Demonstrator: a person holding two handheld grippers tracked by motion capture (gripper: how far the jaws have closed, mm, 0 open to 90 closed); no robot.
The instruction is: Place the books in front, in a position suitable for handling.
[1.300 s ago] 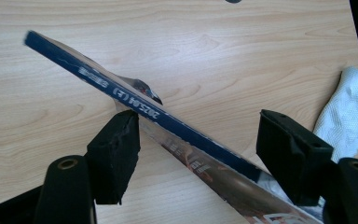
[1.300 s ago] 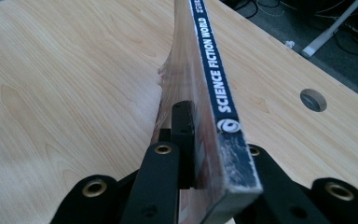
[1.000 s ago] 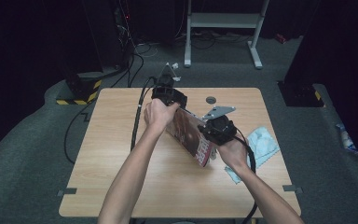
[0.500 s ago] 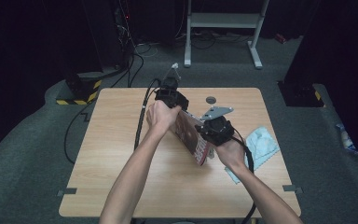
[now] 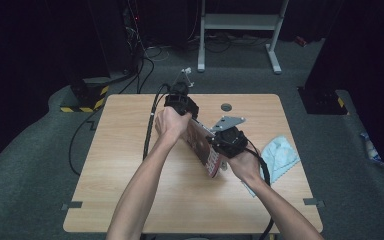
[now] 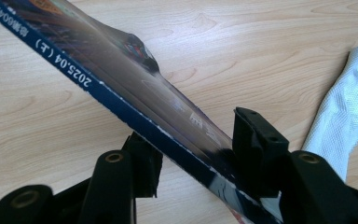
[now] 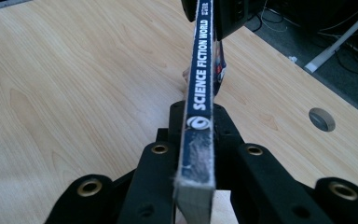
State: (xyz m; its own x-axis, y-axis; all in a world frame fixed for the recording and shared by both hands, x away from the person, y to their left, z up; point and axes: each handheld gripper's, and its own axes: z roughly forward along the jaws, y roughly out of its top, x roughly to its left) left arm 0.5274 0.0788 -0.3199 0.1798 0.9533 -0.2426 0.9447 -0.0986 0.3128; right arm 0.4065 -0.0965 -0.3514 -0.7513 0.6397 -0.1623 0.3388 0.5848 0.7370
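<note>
In the right gripper view, the jaws of the right gripper (image 7: 193,140) are pressed against both faces of a magazine (image 7: 200,88), whose dark blue spine, printed "SCIENCE FICTION WORLD", is pinched between them. The near end of the spine is cut off at the bottom edge, and the far end is gripped by the left gripper (image 7: 216,16), only partly shown at the top.

In the left gripper view, the magazine (image 6: 135,98) is held between the jaws of the left gripper (image 6: 193,149); the glossy cover is blurred by glare, and its upper corner is cropped by the frame.

From the high view, the magazine (image 5: 203,145) is seen raised above the middle of the table (image 5: 130,190), tilted, between the left gripper (image 5: 180,100) and the right gripper (image 5: 228,140). Most of its cover is hidden by the hands.

A pale cloth (image 5: 279,155) lies near the right edge of the table, and a round hole (image 5: 226,107) sits near the far edge. Open wood is left at the left half and along the near edge.
</note>
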